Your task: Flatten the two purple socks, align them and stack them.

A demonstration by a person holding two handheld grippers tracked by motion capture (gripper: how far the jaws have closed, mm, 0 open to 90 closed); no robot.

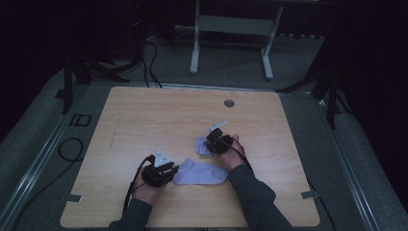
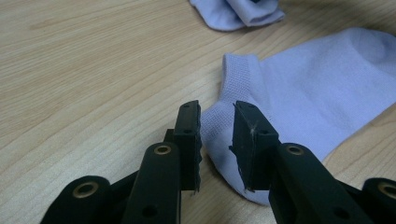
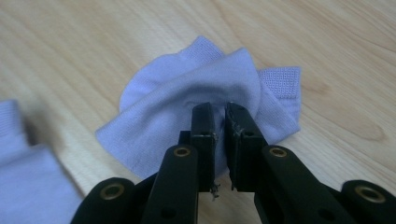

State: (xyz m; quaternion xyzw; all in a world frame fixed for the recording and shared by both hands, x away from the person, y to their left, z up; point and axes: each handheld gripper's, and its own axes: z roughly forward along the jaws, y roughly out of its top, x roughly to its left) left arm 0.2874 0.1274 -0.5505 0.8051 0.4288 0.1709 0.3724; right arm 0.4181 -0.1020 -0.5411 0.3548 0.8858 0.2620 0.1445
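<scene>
Right gripper view, right tool [image 3: 219,109] pinching folded sock [image 3: 187,93]

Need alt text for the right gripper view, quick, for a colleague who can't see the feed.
The right gripper, jaws nearly closed, pinches a fold of a crumpled lavender sock on a light wooden table. The edge of a second, flat sock shows at lower left.

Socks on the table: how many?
2. A flat sock lies near the table's front edge with the left tool at its cuff; a bunched sock farther back is pinched by the right tool.
</scene>
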